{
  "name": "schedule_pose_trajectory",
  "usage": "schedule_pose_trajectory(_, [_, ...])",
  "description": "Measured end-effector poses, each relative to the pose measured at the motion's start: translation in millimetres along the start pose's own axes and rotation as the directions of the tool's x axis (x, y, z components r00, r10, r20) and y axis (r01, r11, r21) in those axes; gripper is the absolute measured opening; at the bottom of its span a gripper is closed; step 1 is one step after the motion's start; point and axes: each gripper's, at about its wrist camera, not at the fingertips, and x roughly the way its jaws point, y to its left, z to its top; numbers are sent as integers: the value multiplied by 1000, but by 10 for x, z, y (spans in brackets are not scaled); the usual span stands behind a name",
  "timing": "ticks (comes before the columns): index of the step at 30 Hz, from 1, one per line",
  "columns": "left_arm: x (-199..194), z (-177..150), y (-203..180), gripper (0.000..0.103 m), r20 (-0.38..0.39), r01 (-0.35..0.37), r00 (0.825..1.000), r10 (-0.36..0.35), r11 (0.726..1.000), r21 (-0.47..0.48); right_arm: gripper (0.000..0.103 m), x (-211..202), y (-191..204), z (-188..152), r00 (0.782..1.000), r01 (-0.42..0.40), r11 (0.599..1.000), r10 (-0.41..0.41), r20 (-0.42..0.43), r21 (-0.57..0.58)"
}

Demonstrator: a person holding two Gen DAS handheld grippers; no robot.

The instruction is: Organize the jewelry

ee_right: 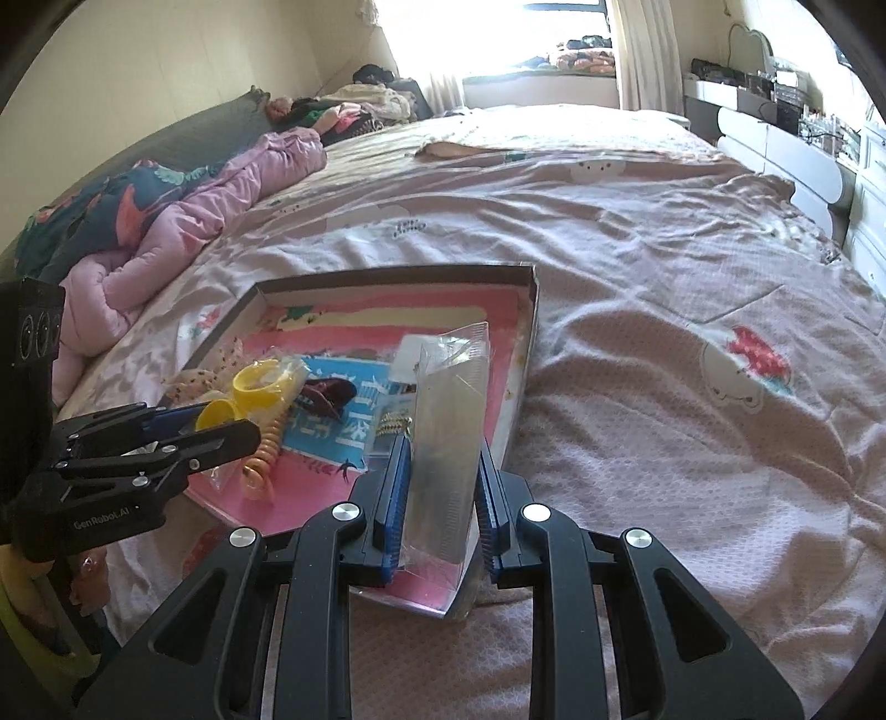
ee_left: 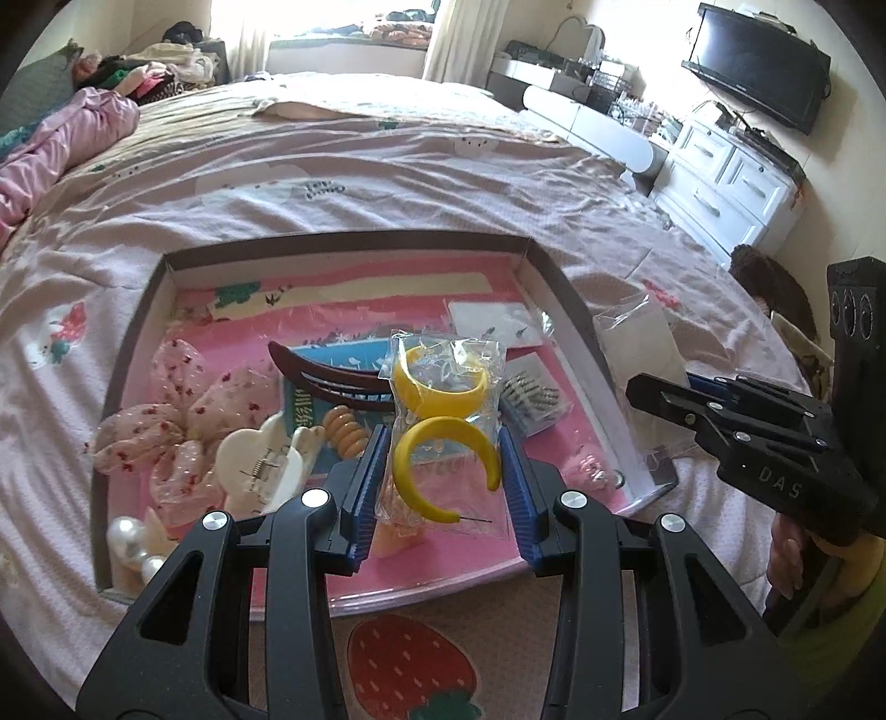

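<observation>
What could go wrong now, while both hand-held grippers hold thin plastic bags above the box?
1. The clear bag of yellow hoop earrings is slippery film; it may slide from the left hand-held gripper.
2. The right hand-held gripper holds its clear plastic bag over the shallow dark-rimmed cardboard box edge, so it could fall outside.

Daylight floods through the curtained window (ee_left: 343, 22) beyond the bed (ee_left: 387, 183) I face, its pink cartoon-print cover rumpled; a white dresser (ee_left: 725, 171) and wall-mounted TV (ee_left: 758, 61) line the cream wall at right.
</observation>
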Motion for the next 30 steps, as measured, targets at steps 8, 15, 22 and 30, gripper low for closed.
schedule_pose_trajectory(8, [139, -57, 38, 35, -37, -12, 999, 12, 1000, 0, 23, 190, 5, -63, 999, -4, 1000, 4, -38, -1])
schedule_pose_trajectory(15, [29, -109, 59, 51, -28, -22, 999, 22, 1000, -9, 37, 27, 8, -114, 1000, -16, 1000, 16, -20, 13])
schedule_pose_trajectory(22, [-313, -206, 61, 64, 20, -32, 999, 33, 999, -19, 65, -367, 124, -220, 999, 10, 1000, -10, 46, 5])
schedule_pose_trajectory(30, [-723, -398, 110, 87, 61, -65, 996, 68, 997, -42, 94, -811, 335, -403, 990, 70, 997, -67, 125, -25])
